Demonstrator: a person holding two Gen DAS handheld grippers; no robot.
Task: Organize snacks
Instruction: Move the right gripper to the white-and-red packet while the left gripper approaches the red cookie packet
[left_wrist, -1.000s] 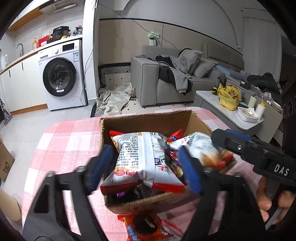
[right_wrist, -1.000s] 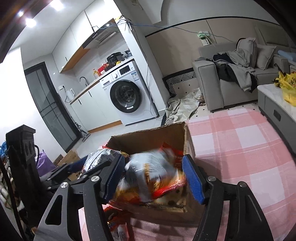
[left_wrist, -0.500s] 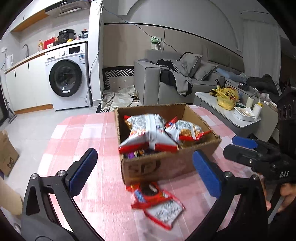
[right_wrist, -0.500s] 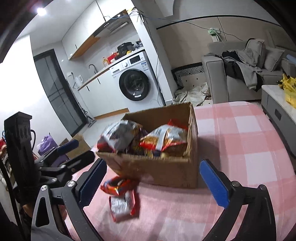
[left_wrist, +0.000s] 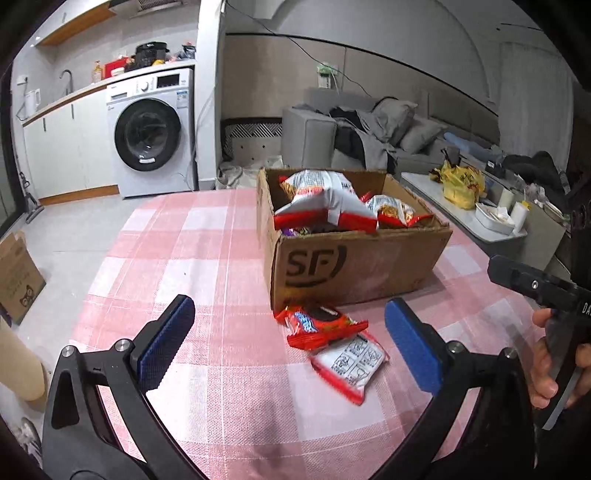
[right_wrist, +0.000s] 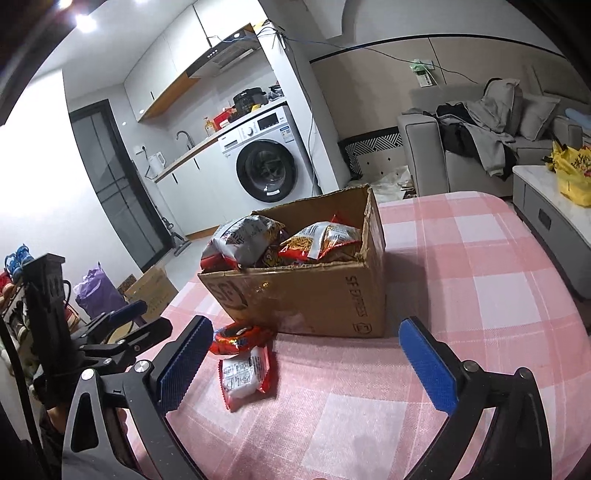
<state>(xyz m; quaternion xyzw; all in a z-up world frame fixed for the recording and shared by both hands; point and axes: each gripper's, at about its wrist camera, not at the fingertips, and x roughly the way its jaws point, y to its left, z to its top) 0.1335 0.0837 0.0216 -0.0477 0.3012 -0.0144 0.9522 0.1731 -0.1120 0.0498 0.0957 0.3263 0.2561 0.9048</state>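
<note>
Now, with your left gripper (left_wrist: 288, 343) and right gripper (right_wrist: 306, 354) both spread wide and empty, take the red cookie packet (left_wrist: 319, 323) just ahead, beside the SF cardboard box (left_wrist: 354, 266), gripping its midsection.

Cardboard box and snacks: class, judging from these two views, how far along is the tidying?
Done: several snack bags sit piled in the cardboard box. In hand: nothing; the left gripper and right gripper are both open and empty. Left: the red packet and the white packet lie on the pink tablecloth in front of the box.
</note>
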